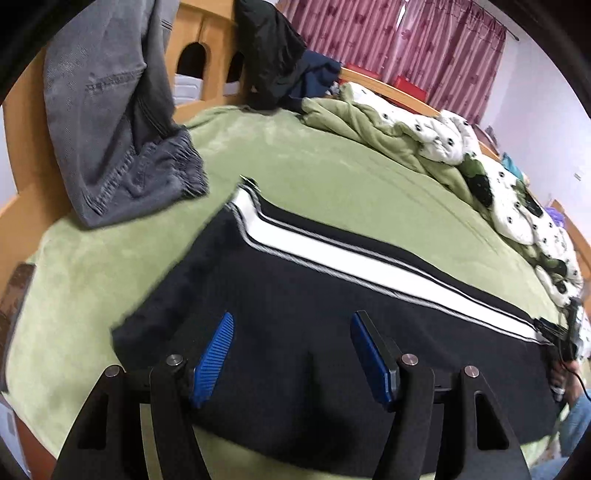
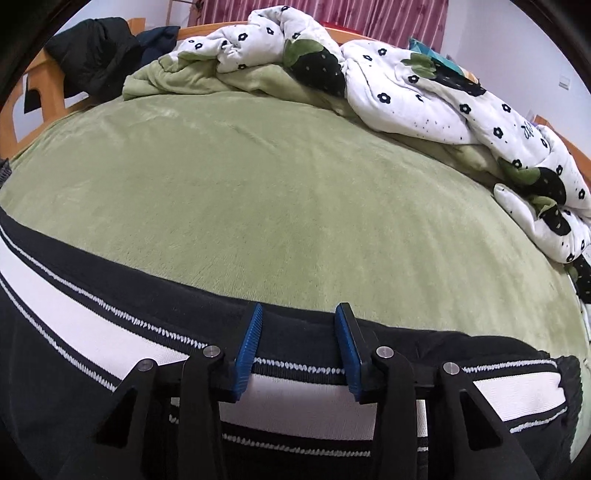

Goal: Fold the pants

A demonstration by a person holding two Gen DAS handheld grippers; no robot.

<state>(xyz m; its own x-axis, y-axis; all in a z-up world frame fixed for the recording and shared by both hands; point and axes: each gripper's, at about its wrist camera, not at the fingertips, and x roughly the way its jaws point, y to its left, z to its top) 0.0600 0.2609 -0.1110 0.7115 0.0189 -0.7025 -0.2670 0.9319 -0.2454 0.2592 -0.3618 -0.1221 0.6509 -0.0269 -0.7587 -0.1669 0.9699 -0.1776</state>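
Black knit pants with a white side stripe (image 1: pixel 295 295) lie flat on the green plush bed cover (image 1: pixel 314 177). Left gripper (image 1: pixel 291 350) jaws spread, grasping nothing, over the black fabric. Right gripper (image 2: pixel 298 343) jaws released, straddling the pants' far edge. Grey jeans (image 1: pixel 110 122) hang over the wooden bed frame (image 1: pixel 192 29).

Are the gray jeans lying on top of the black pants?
No, the gray jeans hang off the wooden bed frame, apart from the black pants lying on the green blanket.
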